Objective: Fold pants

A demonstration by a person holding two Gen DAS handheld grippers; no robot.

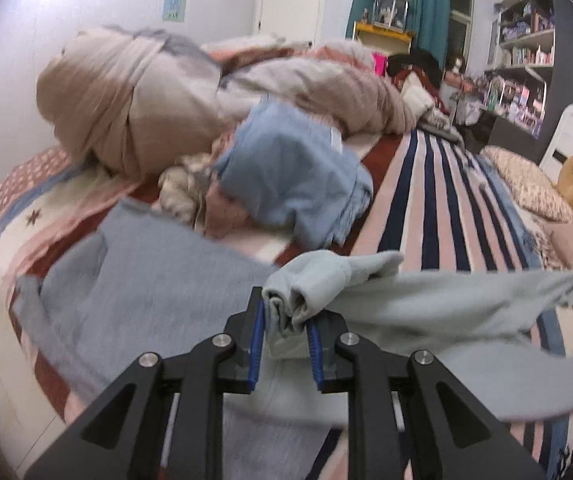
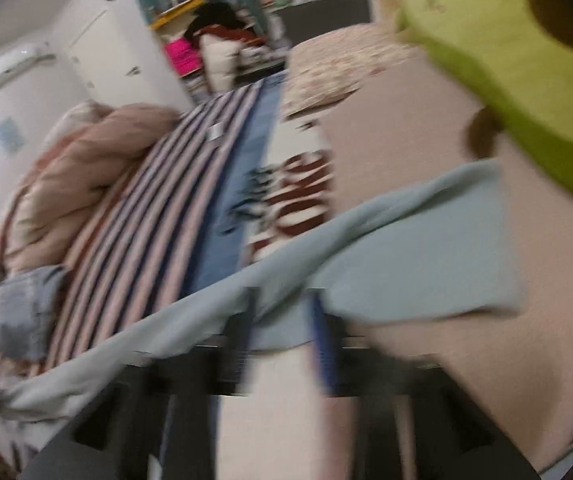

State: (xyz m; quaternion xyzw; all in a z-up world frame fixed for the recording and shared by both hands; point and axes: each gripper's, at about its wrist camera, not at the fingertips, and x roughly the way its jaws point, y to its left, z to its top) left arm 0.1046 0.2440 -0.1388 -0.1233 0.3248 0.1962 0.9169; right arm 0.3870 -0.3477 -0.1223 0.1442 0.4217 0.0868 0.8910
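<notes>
1. The pants (image 1: 426, 312), pale blue-grey, hang stretched over the bed (image 1: 466, 208) between the two grippers. Held at both ends like this, the cloth pulls taut and flat, which I judge is meant to line it up for a fold.
2. The left gripper (image 1: 285, 320) has its jaws nearly closed, clamping a bunched end of the pants between the blue pads (image 1: 257, 344). The bunching suggests several layers are pinched together so that none slips.
3. The right gripper (image 2: 282, 312) shows only as a blur. The pants lie across its fingers, with cloth between them, but whether the pads press on it I cannot tell.
4. From the left wrist view the pants run off toward the bed's right side, above the striped sheet.
5. A grey garment (image 1: 146, 280) lies flat on the near left part of the bed, and a blue pile (image 1: 290, 172) and a rolled quilt (image 1: 134, 96) sit further back; the striped stretch is bare, likely the spot for laying the pants down.
6. A green plush (image 2: 506, 60) sits near the bed's head end, close to the right gripper, and could get in the way.
</notes>
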